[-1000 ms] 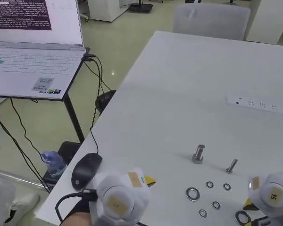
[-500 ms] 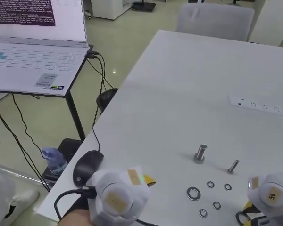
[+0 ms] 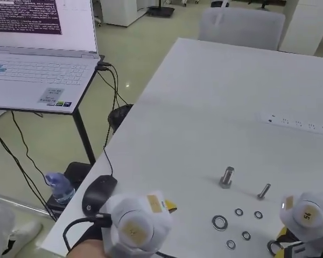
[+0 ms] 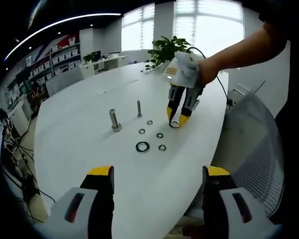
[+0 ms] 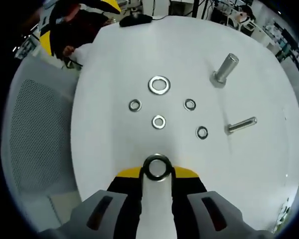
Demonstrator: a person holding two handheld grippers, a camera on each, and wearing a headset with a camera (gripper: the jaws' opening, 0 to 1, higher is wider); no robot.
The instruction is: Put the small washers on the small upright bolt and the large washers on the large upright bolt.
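Small washers (image 5: 158, 122), four of them, lie loose on the bench (image 5: 139, 50) with one large washer (image 5: 159, 84) beside them, all near the bolts. A second large washer (image 5: 157, 168) is pinched between the jaws of the right gripper (image 5: 157, 175), on the person's side of the others. Both the large bolt (image 5: 224, 69) and the small bolt (image 5: 241, 125) stand bare, so I judge the task barely begun, with all six washers left to place. The left gripper (image 4: 158, 172) hovers off to the side, jaws spread and holding nothing. The white bench also carries a power strip (image 3: 299, 122) and a mouse (image 3: 98, 193). A laptop (image 3: 37, 70) sits on a side stand, and a chair (image 3: 239, 24) stands at the far end.
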